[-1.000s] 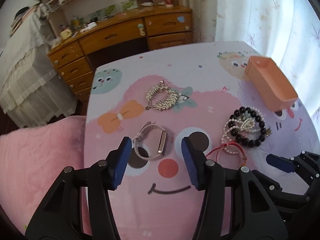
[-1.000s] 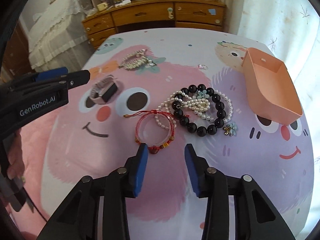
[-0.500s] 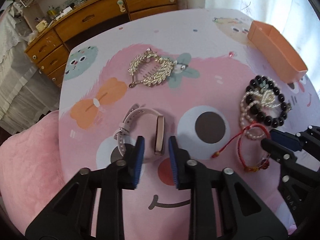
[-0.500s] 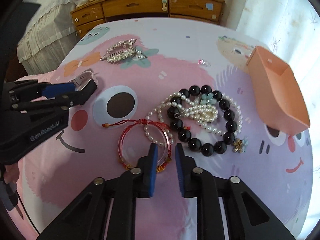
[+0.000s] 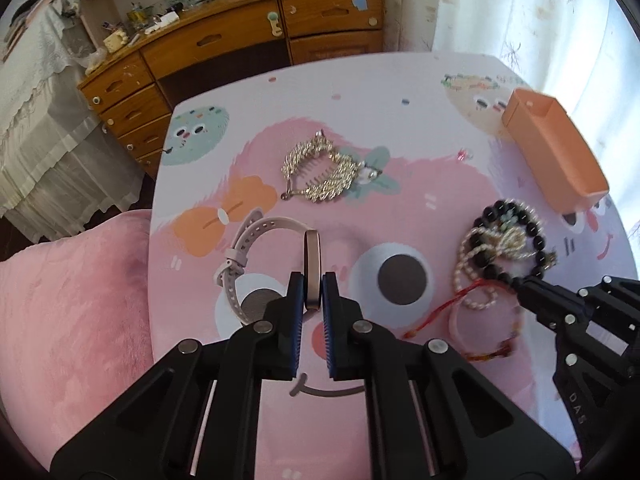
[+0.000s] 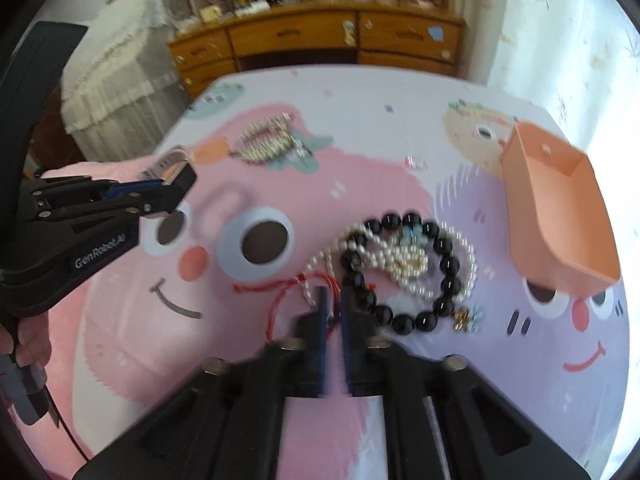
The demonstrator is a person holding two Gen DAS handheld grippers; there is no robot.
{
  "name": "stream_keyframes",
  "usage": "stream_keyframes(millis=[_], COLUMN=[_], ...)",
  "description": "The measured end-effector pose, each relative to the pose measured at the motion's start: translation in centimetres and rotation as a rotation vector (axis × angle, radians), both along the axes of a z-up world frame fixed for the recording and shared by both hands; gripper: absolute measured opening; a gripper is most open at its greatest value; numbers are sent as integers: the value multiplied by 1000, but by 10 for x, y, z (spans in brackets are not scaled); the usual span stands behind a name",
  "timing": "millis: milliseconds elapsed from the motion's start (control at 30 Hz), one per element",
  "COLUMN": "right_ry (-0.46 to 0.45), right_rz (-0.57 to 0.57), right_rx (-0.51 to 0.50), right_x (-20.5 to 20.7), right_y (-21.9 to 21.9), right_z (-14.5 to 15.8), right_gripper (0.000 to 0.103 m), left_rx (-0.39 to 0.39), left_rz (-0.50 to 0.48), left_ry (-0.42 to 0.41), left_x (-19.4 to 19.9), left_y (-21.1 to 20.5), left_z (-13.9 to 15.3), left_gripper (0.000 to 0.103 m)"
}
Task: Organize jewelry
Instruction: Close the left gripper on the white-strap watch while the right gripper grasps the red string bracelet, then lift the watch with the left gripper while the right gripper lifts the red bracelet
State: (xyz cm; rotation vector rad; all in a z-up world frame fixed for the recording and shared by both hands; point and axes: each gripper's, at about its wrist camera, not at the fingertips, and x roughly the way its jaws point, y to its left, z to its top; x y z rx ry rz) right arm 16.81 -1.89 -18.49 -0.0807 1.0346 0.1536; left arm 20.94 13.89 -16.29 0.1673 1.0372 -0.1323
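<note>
The left gripper (image 5: pixel 311 295) has its blue pads nearly together, pinching the near end of the rose-gold case of the watch (image 5: pixel 276 258). The watch's pale pink strap curls away to the left of the case and lies on the cartoon-printed table cover (image 5: pixel 420 128). In the right wrist view the same gripper (image 6: pixel 176 184) comes in from the left, its tips over the watch.

The right gripper (image 6: pixel 333 312) is drawn almost closed, only a thin slit left between its pads, and it has hold of the red cord bracelet (image 6: pixel 288 292), whose red loop runs between the tips. That view is blurred, so how firmly the cord is caught is hard to judge. In the left wrist view this gripper (image 5: pixel 528 288) reaches in from the right over the red cord bracelet (image 5: pixel 448 308).

Just beyond the red cord lies a heap of bracelets: a black bead bracelet (image 6: pixel 404 272) tangled with white pearl strands (image 6: pixel 400 260). The orange box (image 6: pixel 556 208) sits at the right edge of the table, open side up. A gold hair comb (image 5: pixel 320 172) lies farther off, near the middle of the table. Behind the table stands a wooden desk (image 5: pixel 240 36).
</note>
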Motion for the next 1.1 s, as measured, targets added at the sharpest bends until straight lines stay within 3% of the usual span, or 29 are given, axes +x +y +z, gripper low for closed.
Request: stream_keyframes(millis=[133, 300, 400, 467, 500, 700, 800, 933, 1100], right_ry=[-14, 51, 73, 85, 92, 121, 143, 152, 155], right_rz=[78, 98, 92, 80, 82, 96, 113, 107, 48], right_rx=[32, 87, 116, 119, 126, 86, 33, 0, 82], right_x=[-4, -8, -9, -6, -4, 7, 11, 14, 9], right_y=[-10, -28, -34, -35, -35, -21, -12, -5, -14], right_z=[11, 1, -8, -15, -20, -43, -48, -50, -41], right_gripper=[0, 0, 7, 22, 24, 24, 14, 10, 9], left_rx=[-12, -28, -48, -58, -60, -85, -90, -106, -146], left_rz=[87, 200, 236, 244, 248, 262, 252, 223, 171], left_ry=[-18, -37, -31, -34, -39, -38, -25, -9, 4], left_x=[-16, -42, -53, -59, -61, -67, -69, -67, -60], left_y=[-11, -23, -25, -25, -25, -14, -9, -5, 0], left_z=[27, 50, 51, 48, 46, 29, 21, 10, 5], left_gripper=[7, 7, 7, 7, 7, 7, 7, 7, 7])
